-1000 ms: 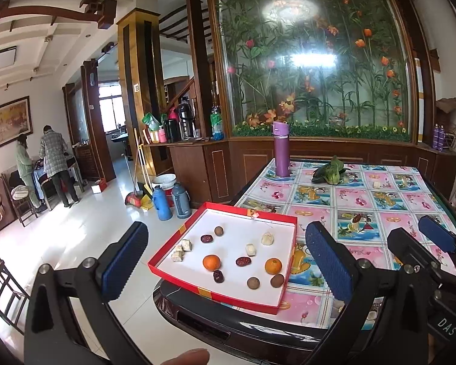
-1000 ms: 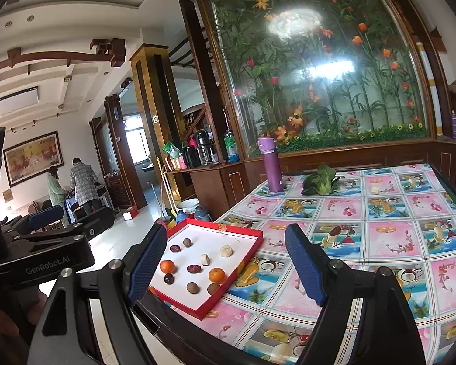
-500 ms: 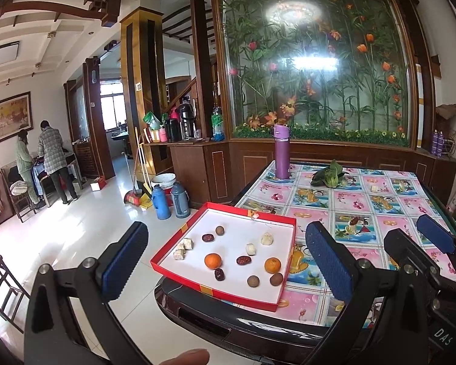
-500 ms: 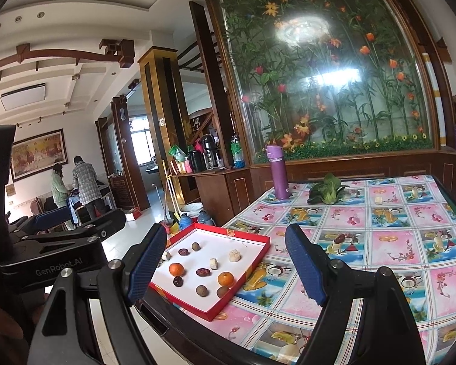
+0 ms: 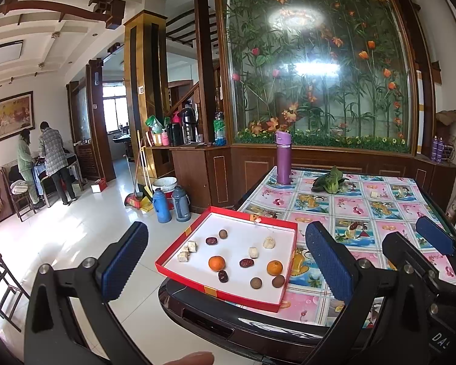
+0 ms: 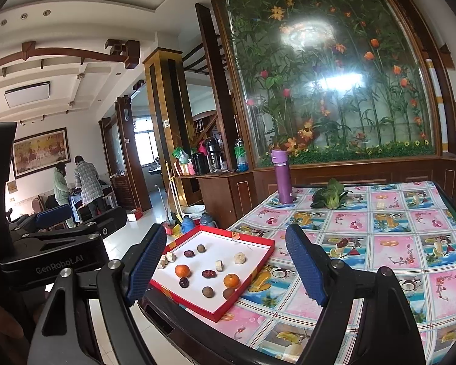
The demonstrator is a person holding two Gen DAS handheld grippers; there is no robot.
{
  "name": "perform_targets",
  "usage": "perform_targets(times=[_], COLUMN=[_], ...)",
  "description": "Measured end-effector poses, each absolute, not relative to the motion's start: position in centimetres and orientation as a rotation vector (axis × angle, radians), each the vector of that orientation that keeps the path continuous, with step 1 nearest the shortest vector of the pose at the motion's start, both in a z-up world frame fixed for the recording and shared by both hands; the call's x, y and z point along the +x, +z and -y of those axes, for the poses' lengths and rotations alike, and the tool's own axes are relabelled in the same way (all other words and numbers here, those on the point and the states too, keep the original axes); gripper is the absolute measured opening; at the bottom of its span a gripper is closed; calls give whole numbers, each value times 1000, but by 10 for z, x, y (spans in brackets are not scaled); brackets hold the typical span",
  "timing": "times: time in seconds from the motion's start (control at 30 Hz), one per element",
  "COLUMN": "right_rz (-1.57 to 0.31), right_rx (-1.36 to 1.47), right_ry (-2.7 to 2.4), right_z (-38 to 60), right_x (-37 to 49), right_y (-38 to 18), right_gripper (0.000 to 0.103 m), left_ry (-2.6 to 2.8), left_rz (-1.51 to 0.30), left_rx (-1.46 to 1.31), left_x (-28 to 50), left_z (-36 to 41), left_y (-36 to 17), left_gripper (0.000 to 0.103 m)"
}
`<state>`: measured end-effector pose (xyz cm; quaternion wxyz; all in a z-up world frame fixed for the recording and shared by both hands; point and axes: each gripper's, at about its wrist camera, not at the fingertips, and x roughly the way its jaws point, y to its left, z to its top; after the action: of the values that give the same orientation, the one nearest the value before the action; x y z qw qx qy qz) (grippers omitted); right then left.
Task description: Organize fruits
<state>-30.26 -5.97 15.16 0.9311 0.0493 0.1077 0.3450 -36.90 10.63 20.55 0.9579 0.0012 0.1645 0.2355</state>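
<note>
A red-rimmed white tray (image 5: 291, 251) (image 6: 260, 261) lies at the table's near left corner. In it sit two oranges (image 5: 216, 263) (image 5: 274, 267) (image 6: 182, 271) (image 6: 231, 281), dark red dates (image 5: 246, 262) (image 6: 209, 273), brown round longans (image 5: 223, 234) (image 6: 201, 248) and pale banana pieces (image 5: 269, 242) (image 6: 240, 258). My left gripper (image 5: 225, 269) hovers open in front of the tray, short of the table edge. My right gripper (image 6: 225, 272) is open too, held above the table's near edge with the tray between its fingers in view. Nothing is held.
A purple flask (image 5: 283, 158) (image 6: 282, 176) and a leafy green vegetable (image 5: 328, 182) (image 6: 331, 196) stand at the table's far end on a fruit-print cloth (image 6: 389, 243). Two thermos jugs (image 5: 170, 205) and a broom are on the floor left. Two people stand far left (image 5: 45, 164).
Both views have tilted upward a little, so the tray and table sit slightly lower in the frames. Fruits have not moved. Both grippers stay open.
</note>
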Motion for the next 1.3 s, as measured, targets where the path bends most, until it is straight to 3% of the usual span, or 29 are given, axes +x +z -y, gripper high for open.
perform_targets(times=[1.3], right_rz=[-259], right_rx=[67], right_ry=[724], right_z=[34], right_x=[-301], right_y=[146], right_gripper=[81], left_ry=[436], left_rz=[-358], left_rx=[-51], left_x=[-368], left_z=[-122], left_y=[201], left_gripper=[103])
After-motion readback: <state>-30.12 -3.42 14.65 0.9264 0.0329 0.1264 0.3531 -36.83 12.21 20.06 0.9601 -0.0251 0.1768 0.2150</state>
